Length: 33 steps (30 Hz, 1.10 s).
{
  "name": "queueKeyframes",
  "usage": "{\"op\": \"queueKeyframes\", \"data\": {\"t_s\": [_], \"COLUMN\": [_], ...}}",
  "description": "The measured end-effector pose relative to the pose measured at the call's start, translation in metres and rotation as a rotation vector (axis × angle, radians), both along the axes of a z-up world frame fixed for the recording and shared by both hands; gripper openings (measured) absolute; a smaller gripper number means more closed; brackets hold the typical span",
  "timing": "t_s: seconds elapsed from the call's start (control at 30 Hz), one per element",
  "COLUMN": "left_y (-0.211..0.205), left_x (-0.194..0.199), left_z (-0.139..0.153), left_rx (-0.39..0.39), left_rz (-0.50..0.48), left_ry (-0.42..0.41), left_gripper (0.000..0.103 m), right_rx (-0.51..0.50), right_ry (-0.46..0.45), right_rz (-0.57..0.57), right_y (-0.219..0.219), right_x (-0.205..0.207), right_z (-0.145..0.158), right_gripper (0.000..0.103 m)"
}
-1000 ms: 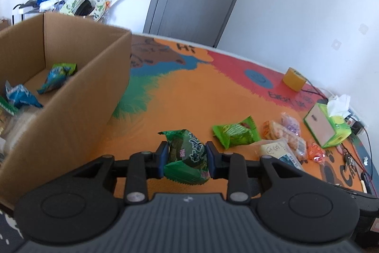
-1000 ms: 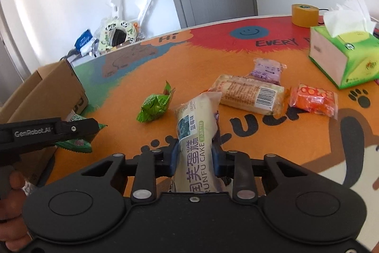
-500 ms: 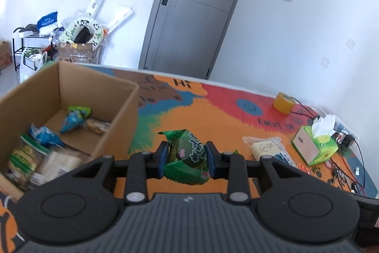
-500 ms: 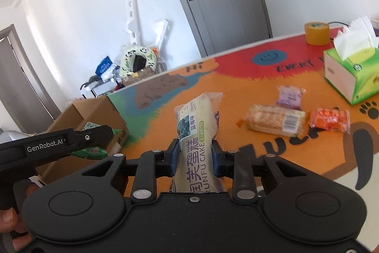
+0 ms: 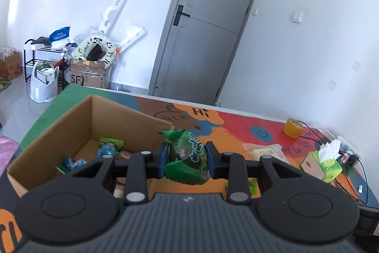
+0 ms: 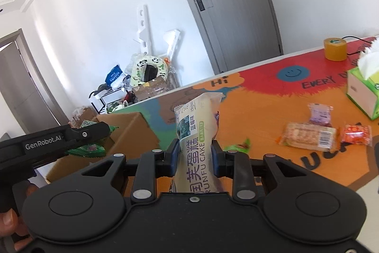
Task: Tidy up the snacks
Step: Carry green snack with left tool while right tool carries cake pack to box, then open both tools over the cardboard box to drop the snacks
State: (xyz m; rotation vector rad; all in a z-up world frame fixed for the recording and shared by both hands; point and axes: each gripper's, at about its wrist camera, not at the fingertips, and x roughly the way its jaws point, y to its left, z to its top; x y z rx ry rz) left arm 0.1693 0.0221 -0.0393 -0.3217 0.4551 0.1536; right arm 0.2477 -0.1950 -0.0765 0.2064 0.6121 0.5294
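Both tongs are loaded. Left gripper has its blue pads pinching a green snack packet from both sides; the packet stands between the pads, its upper end sticking out beyond them and its serrated lower edge hanging just below. Seen from the right wrist, the same left gripper is at the left with the green packet showing under its finger, in front of the cardboard box. Right gripper is clamped on a pale Runfu cake pack, held roughly upright, the long pack reaching well past the pads toward the far side and down behind the gripper body.

In the left wrist view the open cardboard box lies to the left of and beyond the held packet, with several wrapped snacks on its floor. Box and grippers are over a table with a colourful printed cover.

On the cover, right of the cake pack, lie a small green packet, a long biscuit pack, a purple packet and an orange packet. Farther right stands a green tissue box; a roll of tape sits near the far edge. A hand grips the left tool at lower left.
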Motion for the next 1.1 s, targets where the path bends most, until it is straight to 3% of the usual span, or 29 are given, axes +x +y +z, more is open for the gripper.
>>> {"op": "queueKeyframes", "data": {"t_s": [0.73, 0.87, 1.1], "left_y": [0.100, 0.109, 0.116], "left_x": [0.013, 0.013, -0.012], "left_z": [-0.015, -0.021, -0.014], "left_rx": [-0.051, -0.078, -0.088], "left_rz": [0.144, 0.143, 0.169], "left_ry": [0.020, 0.024, -0.010], "left_gripper": [0.033, 0.047, 0.053], "right_rx": [-0.011, -0.021, -0.035], "right_ry": [-0.018, -0.028, -0.031], "right_rz": [0.112, 0.109, 0.106], "right_y": [0.101, 0.113, 0.133], "right_x": [0.004, 0.002, -0.001], "right_z": [0.014, 0.015, 0.016], "right_gripper": [0.028, 0.028, 0.028]}}
